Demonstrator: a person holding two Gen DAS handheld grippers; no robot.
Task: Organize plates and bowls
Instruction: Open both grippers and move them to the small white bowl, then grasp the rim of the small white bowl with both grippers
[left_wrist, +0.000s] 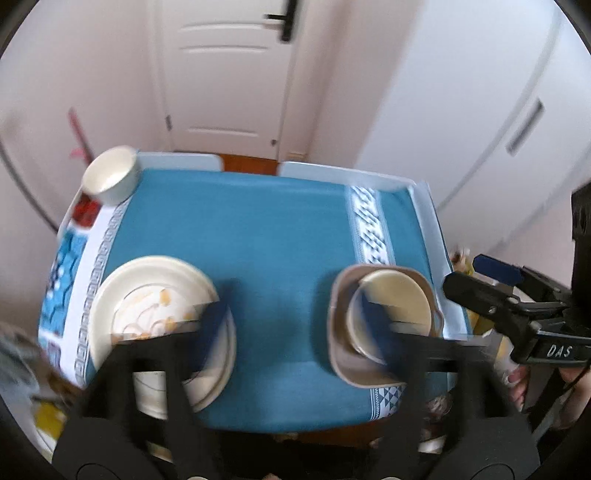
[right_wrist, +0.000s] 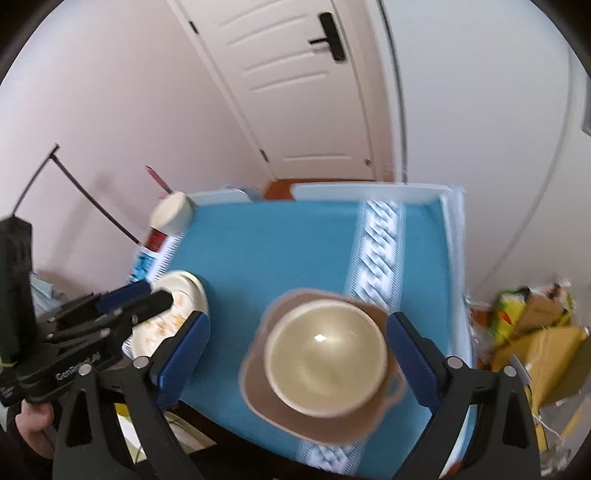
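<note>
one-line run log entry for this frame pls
left gripper: open, empty | right gripper: open, empty | cream bowl: on brown plate | round plates: stacked

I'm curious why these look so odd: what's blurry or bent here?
Left wrist view: the left gripper smears with motion blur, and the door bows from fisheye distortion. Right wrist view: the brown plate has a soft rim, and glare glints in the bowl.
</note>
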